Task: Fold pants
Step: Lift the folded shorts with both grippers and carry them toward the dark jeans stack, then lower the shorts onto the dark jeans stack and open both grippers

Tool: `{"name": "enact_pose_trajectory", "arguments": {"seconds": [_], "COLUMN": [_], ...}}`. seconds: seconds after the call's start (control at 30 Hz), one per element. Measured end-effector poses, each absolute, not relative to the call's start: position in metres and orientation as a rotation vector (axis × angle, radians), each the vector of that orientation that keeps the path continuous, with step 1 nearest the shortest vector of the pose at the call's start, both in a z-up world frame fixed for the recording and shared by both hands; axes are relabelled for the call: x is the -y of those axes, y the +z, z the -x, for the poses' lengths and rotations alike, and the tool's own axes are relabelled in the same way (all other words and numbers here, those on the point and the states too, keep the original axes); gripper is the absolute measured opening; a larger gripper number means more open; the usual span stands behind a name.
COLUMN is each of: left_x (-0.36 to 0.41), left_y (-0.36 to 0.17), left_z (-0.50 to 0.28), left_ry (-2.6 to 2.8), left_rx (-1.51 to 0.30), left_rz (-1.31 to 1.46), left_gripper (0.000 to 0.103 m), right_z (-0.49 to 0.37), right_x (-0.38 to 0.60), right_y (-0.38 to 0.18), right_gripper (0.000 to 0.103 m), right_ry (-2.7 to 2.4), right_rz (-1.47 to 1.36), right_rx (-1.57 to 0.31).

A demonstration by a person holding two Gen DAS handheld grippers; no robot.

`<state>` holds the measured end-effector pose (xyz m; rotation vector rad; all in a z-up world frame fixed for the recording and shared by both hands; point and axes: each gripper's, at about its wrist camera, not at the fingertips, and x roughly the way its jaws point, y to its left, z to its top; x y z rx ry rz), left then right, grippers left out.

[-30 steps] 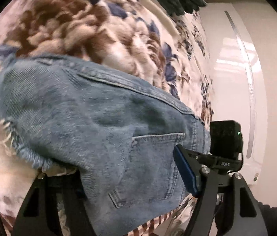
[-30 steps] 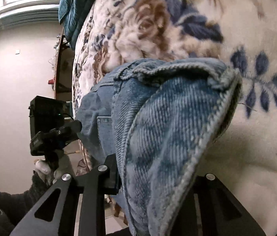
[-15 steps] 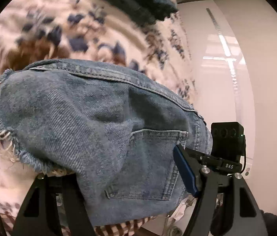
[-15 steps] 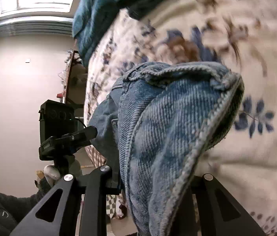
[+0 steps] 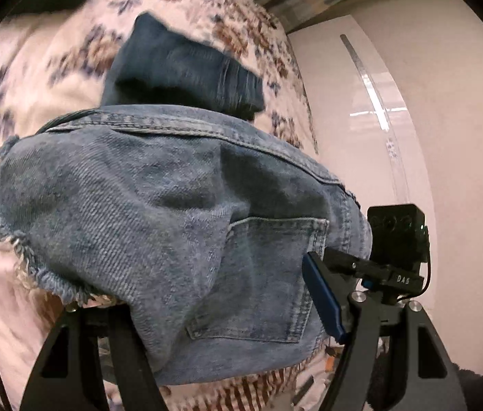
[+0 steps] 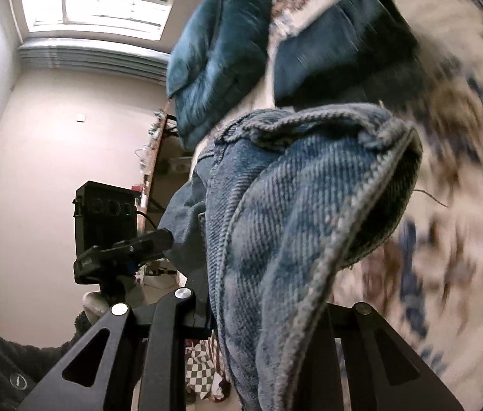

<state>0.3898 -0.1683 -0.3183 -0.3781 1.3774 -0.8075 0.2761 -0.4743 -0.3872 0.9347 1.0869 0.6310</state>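
While both of my hands are up off the bed, the denim shorts (image 5: 179, 239) hang between my two grippers, clear of the flowered blanket (image 5: 70, 54) underneath. My left gripper (image 5: 214, 311) stands fairly wide with a bunched fold of the shorts filling the gap; its left finger is buried under the cloth near the frayed hem (image 5: 18, 260), and the blue pad (image 5: 320, 294) of the right finger lies against the back pocket (image 5: 265, 274). I cannot tell whether the pads press the cloth or only carry it. My right gripper (image 6: 268, 318) is pinched narrow on the thick edge of the shorts (image 6: 292, 222), which rises out of the jaws and curls over to the right.

In the left wrist view, the right gripper's black camera block (image 5: 398, 236) shows at the right end of the shorts. In the right wrist view, the other gripper's camera block (image 6: 104, 219) sits to the left of the shorts.

On the far part of the blanket lies a folded pair of dark jeans (image 5: 179, 68), apart from the shorts. A teal cushion (image 6: 217, 54) sits just left of those jeans in the right wrist view, under a bright window (image 6: 104, 0). Some checked cloth (image 6: 200, 370) shows below the shorts, near me.
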Motion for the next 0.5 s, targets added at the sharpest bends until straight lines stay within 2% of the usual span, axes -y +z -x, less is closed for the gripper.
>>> {"name": "enact_pose_trajectory", "arguments": {"seconds": [0.27, 0.5], "left_x": [0.205, 0.246], "left_y": [-0.298, -0.318], "left_z": [-0.512, -0.620], "left_ry": [-0.819, -0.822], "left_rx": [-1.321, -1.313], "left_rz": [0.331, 0.343], "left_gripper": [0.068, 0.068], "right_z": [-0.414, -0.533], "right_x": [0.506, 0.529], "right_y": [-0.374, -0.397], "right_gripper": [0.024, 0.024], "right_ry": [0.631, 0.586], "right_rz": [-0.917, -0.930], "right_rx": [-1.039, -1.034]}}
